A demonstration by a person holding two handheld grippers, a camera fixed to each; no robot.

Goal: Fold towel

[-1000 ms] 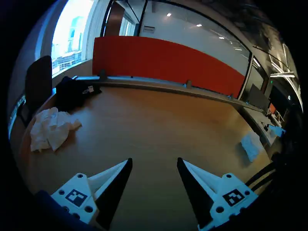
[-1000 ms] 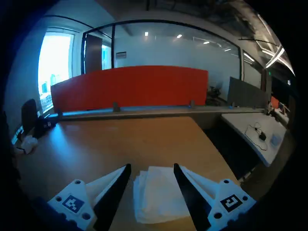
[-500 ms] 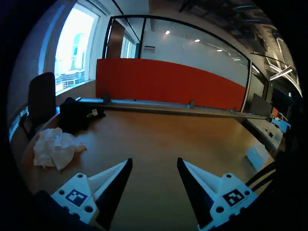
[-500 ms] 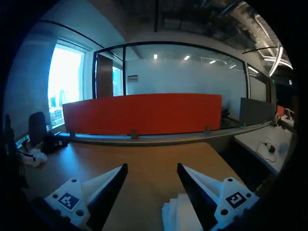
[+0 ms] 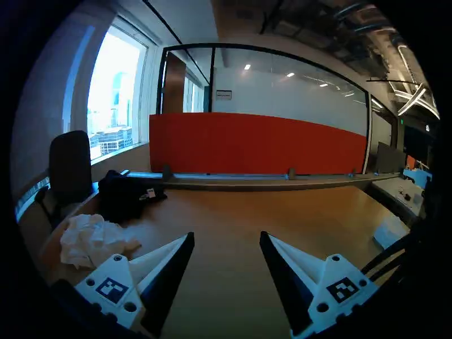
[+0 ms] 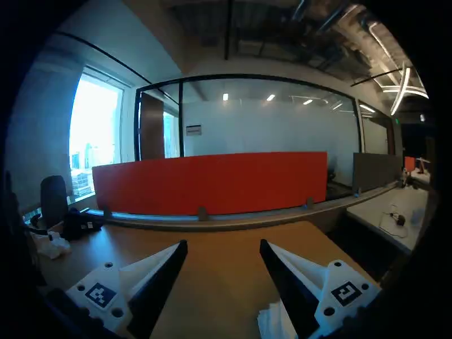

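A crumpled white towel (image 5: 90,242) lies at the left of the wooden desk (image 5: 237,226), just past my left gripper's left finger. My left gripper (image 5: 226,240) is open and holds nothing. A stack of folded white towels (image 5: 391,230) sits at the desk's right edge. In the right gripper view my right gripper (image 6: 223,248) is open and empty, and the edge of the folded stack (image 6: 278,322) peeks out low by its right finger. The crumpled towel (image 6: 52,246) appears small at far left.
A black bag (image 5: 127,195) rests on the desk behind the crumpled towel, with a dark chair (image 5: 69,166) beside it. A red divider (image 5: 254,144) runs along the desk's far edge. Another desk (image 6: 390,212) with cables stands to the right.
Both grippers have tilted upward, so the desk sank in view. The folded stack slid from between the right fingers to the bottom edge. Both stay open.
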